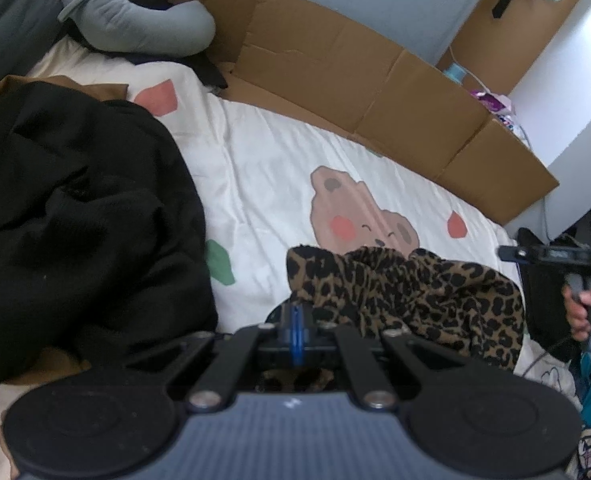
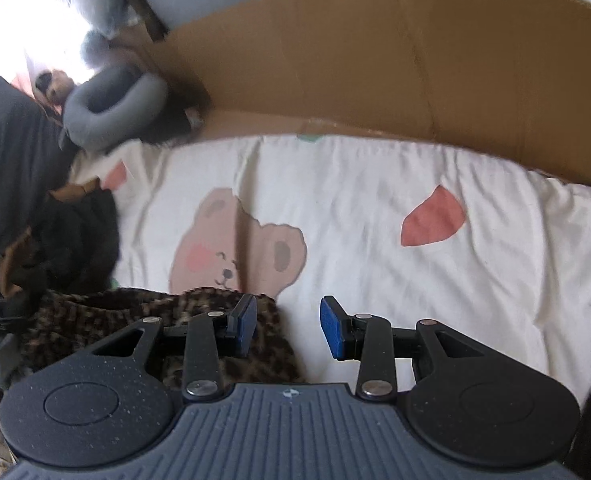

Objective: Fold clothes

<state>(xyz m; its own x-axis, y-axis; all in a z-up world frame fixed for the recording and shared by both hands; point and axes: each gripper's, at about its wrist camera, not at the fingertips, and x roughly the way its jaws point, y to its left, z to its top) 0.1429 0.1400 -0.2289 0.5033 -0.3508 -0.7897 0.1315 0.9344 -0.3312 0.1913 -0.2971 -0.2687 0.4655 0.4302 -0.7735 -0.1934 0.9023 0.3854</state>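
A leopard-print garment (image 1: 407, 292) lies bunched on the white bedspread (image 1: 263, 184) at its near edge. My left gripper (image 1: 295, 330) is shut on an edge of this garment, its blue pads pressed together. In the right wrist view the same garment (image 2: 135, 320) lies at lower left. My right gripper (image 2: 287, 326) is open and empty, its left pad over the garment's right edge, its right pad over bare bedspread (image 2: 415, 280). The right gripper also shows at the far right of the left wrist view (image 1: 555, 256).
A pile of black clothes (image 1: 75, 220) lies on the left of the bed. A flattened cardboard box (image 1: 355, 80) stands along the far side. A grey neck pillow (image 1: 135, 12) lies at the far left corner. The bed's right edge drops off.
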